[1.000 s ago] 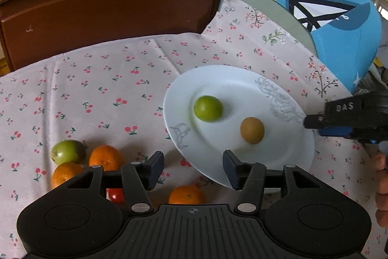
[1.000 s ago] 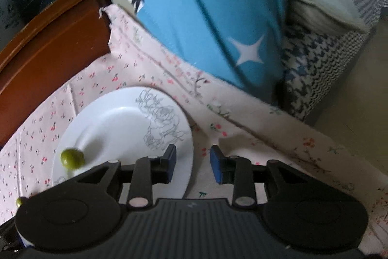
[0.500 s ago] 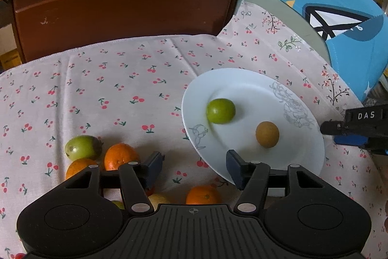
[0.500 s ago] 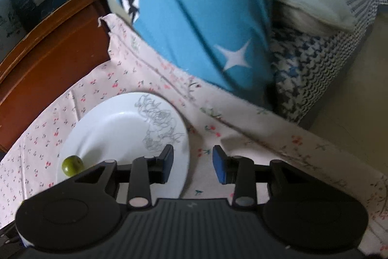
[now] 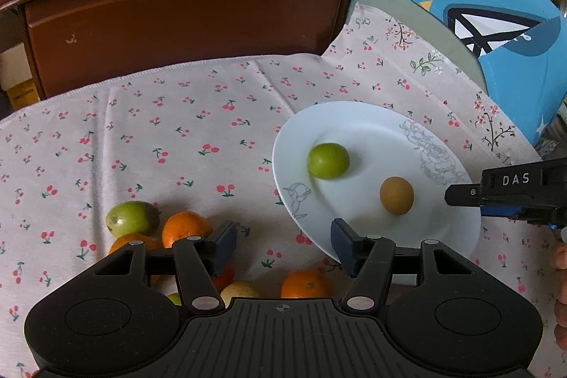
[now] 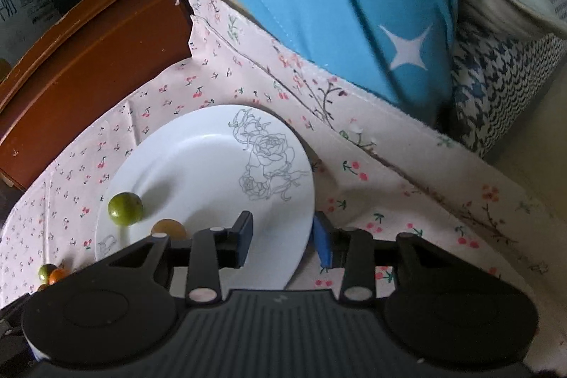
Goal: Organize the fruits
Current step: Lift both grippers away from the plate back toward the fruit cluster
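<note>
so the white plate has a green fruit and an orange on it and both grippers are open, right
Not quite. The white plate holds the green fruit and a brown fruit, not an orange, as the left wrist view shows. The left gripper and right gripper are indeed open.

Left gripper open above cherry-print cloth. Green fruit, brown fruit on white plate. Oranges clustered near left finger.

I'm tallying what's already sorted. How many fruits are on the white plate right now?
2. A green fruit sits toward the plate's left side, and a brown fruit lies near its middle, apart from it. The other fruits are still on the cloth.
</note>
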